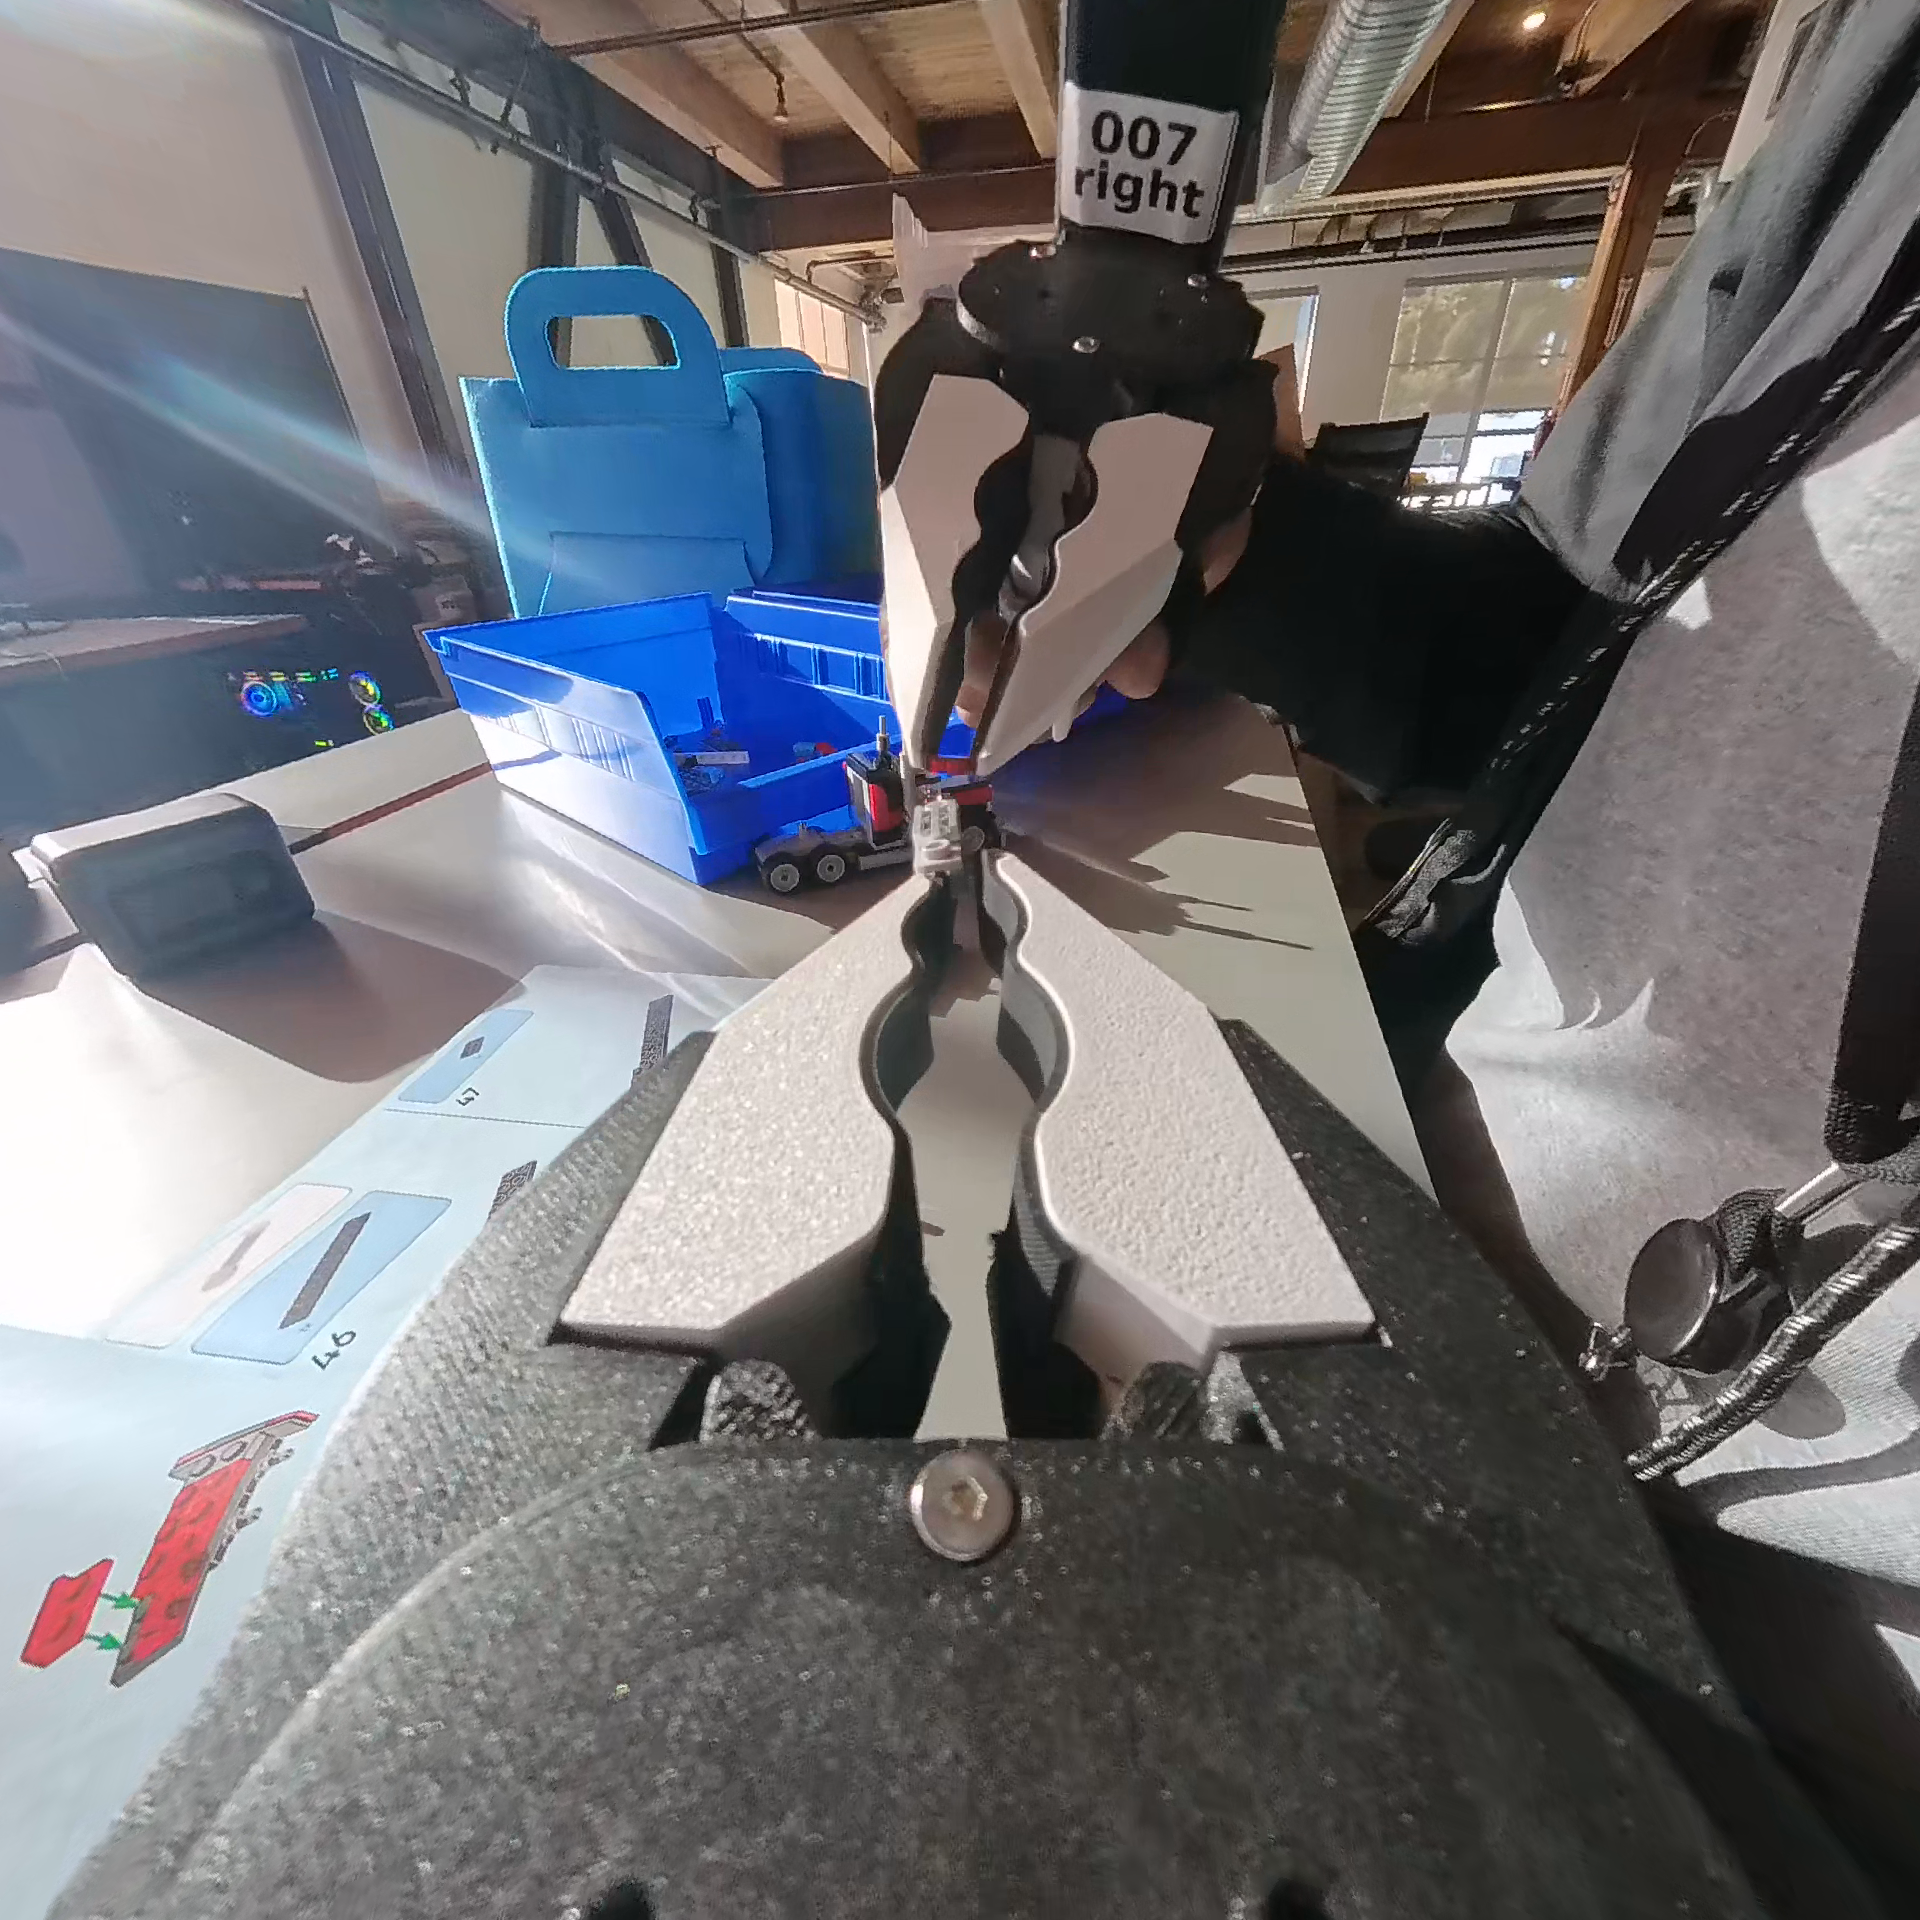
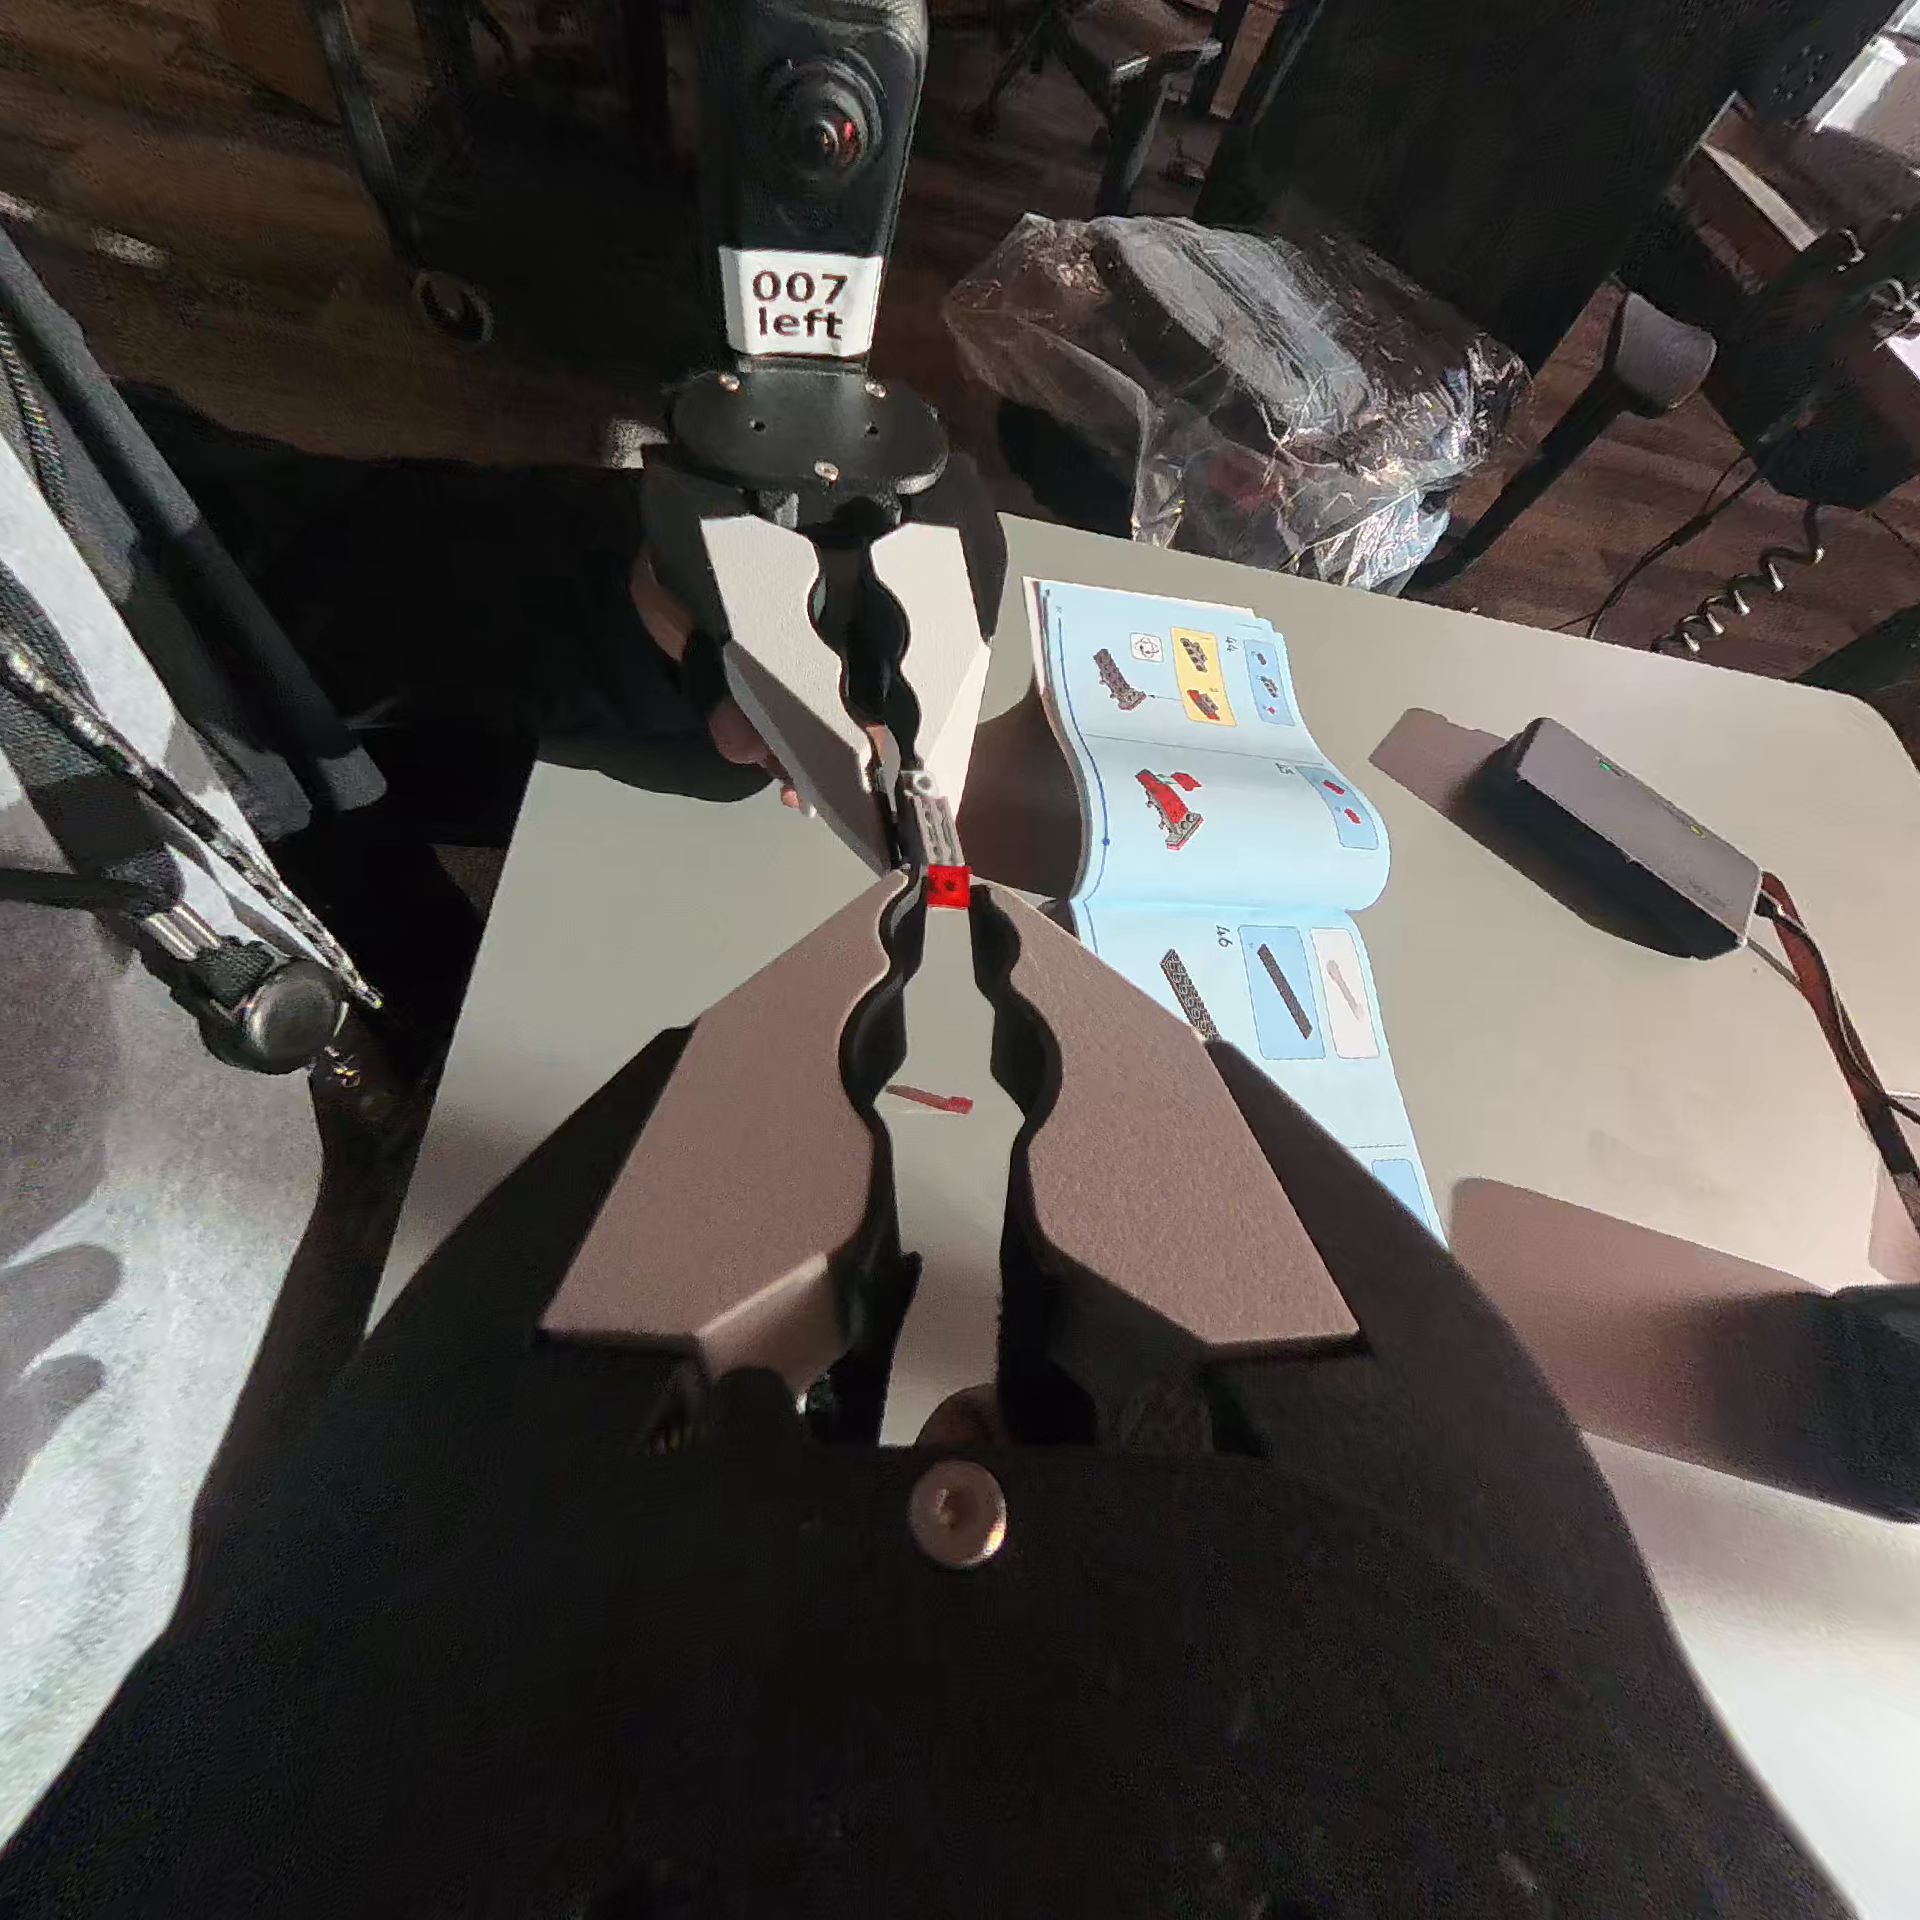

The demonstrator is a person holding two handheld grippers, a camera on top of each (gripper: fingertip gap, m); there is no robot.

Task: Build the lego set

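The left gripper (image 1: pixel 961 883) is closed on the lower end of a grey lego plate (image 1: pixel 938 836), held in the air above the white table (image 1: pixel 644 894). The right gripper (image 2: pixel 940 894) meets it tip to tip from the other side, its jaws clamped on a small red brick (image 2: pixel 948 886) that touches the end of the grey plate. Behind them a partly built lego truck (image 1: pixel 831 847) stands on the table just beside a blue bin (image 1: pixel 582 686) with loose pieces, the open instruction booklet (image 2: pixel 1226 821) lies near, and one thin red piece (image 2: pixel 930 1099) lies alone on the table under the right gripper.
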